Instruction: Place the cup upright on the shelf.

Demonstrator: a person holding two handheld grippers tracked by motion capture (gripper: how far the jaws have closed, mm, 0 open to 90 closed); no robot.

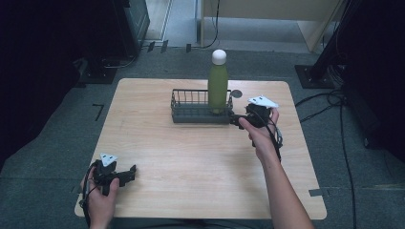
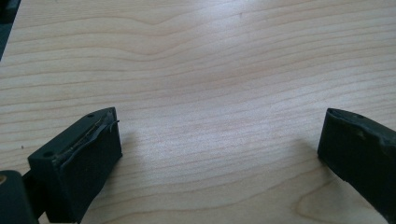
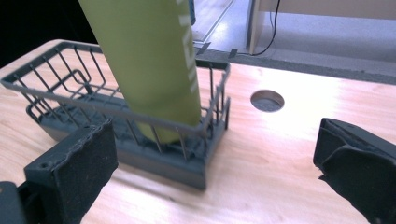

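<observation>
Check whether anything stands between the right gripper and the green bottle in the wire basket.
Only the wire basket itself: the green bottle stands inside at its right end, so the basket's rim and end wall ring its base. Above the rim the body is bare. The right gripper sits open by that end, with bare table between.

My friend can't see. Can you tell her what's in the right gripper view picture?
A tall green bottle stands in a dark wire basket on a light wooden table. The right tongs are open, their black jaws at the bottom corners. A round hole sits in the tabletop beyond the basket.
</observation>
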